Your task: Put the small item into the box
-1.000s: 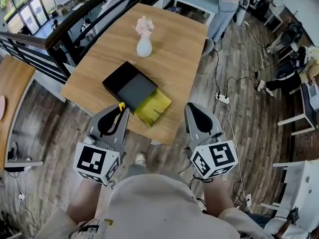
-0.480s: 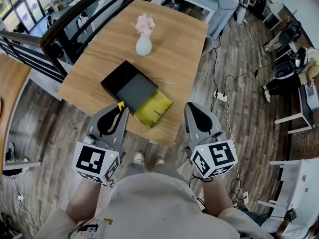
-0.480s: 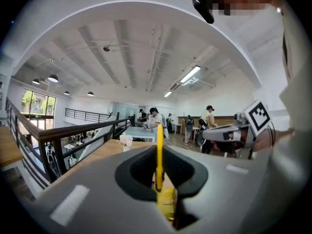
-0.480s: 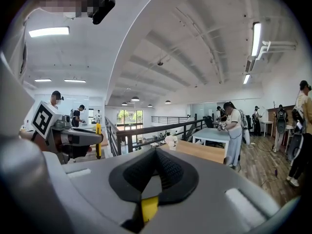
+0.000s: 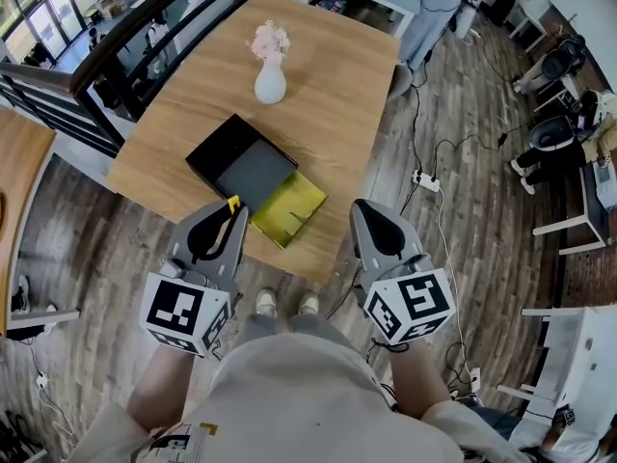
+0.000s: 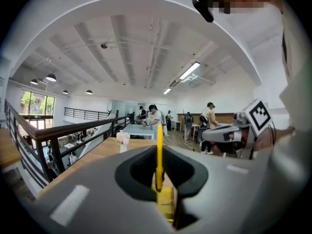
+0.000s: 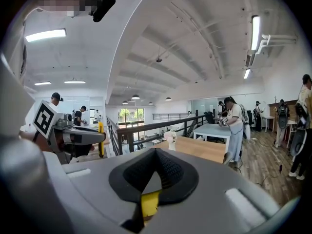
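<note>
Our left claw (image 5: 231, 212) is clenched on the small item (image 6: 159, 152). It is a thin yellow strip that stands upright between the jaws in the left gripper view and shows as a yellow tip in the head view. Our right claw (image 5: 370, 218) is pressed shut with nothing in it. The yellow patch below its jaws in the right gripper view is, we judge, something down on the counter and not a thing held.

Both claws sit low in the centre of the head view, at the near edge of the counter (image 5: 333, 95). Just above the left claw's tip in the frame lies the black box (image 5: 214, 152), open, with its grey floor bare. A yellow lid (image 5: 289, 210), as we take it to be, lies against the box's lower right side. A white vase (image 5: 270, 83) with pale flowers stands well apart, in the upper centre of the frame.

We judge the task to be partly done. The item is in our grip and the box is open to take it, but nothing is inside the box yet. What is left is to carry the item forward over the opening, lower it and let go. The right claw has no clear part in that.
</note>
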